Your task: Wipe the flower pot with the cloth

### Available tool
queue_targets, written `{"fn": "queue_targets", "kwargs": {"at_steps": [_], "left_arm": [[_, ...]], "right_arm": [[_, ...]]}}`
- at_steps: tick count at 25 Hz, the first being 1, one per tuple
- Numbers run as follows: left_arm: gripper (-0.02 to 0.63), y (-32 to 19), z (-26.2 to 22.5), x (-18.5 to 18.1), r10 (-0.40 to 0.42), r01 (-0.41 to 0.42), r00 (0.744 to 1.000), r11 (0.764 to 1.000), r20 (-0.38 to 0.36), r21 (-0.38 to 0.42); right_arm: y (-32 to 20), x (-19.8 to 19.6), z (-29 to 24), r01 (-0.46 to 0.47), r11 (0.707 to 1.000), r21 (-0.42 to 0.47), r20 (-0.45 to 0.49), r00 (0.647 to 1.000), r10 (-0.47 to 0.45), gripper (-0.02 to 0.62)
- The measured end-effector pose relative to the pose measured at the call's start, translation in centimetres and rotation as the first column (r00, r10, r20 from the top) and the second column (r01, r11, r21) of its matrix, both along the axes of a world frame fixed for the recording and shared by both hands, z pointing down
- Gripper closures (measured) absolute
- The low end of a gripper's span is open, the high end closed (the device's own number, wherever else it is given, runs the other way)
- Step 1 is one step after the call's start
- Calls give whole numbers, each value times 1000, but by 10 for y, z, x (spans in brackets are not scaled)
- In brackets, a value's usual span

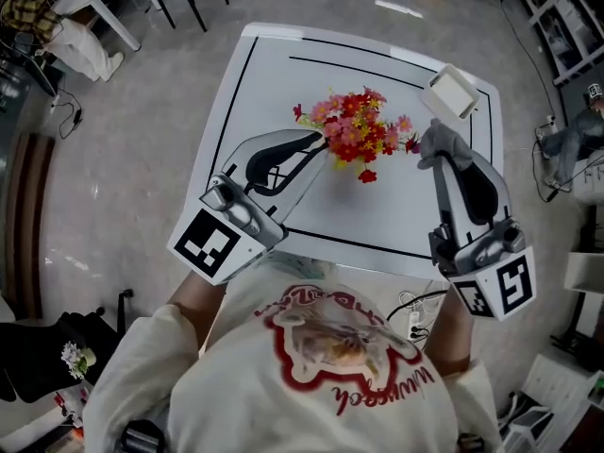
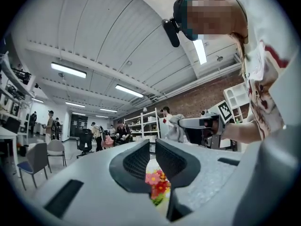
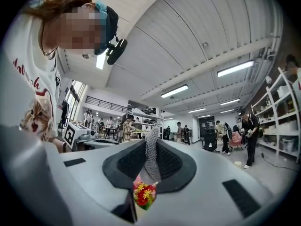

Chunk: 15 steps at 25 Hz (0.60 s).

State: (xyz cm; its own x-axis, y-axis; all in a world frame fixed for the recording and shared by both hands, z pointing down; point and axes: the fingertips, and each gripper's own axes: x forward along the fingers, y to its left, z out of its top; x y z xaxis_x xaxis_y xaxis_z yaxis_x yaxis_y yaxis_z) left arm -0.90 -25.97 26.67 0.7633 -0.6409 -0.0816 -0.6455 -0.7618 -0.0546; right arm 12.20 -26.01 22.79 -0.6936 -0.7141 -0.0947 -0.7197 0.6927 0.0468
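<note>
My left gripper (image 1: 316,142) sits at the left edge of the bunch of red, pink and yellow artificial flowers (image 1: 357,128) near the middle of the white table (image 1: 245,92). Its jaws are drawn almost together, with nothing between them. The flower pot must stand beneath those blooms, but from overhead they hide it completely. To the right, my right gripper (image 1: 432,156) is clamped on the grey waffle-knit cloth (image 1: 445,140), just beside the bouquet's right edge and pointing up the table. That arm carries the wipe, I judge: down and leftward. Both gripper views show only blossoms below their jaws; the right gripper view shows the cloth's weave.
</note>
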Motion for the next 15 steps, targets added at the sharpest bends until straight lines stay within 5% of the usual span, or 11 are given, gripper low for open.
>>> {"fn": "queue_targets", "kwargs": {"at_steps": [8,15], "left_arm": [[568,-71,5,-37,2,-3,1000,1000,-16,-16],[568,-121,19,-44,3,-4,1000,999,-18,-39]], "right_arm": [[-67,13,1,-64,998,-5,-17,998,64,543],[-118,26,25,-71,997,-6,-146,987,69,543]]}}
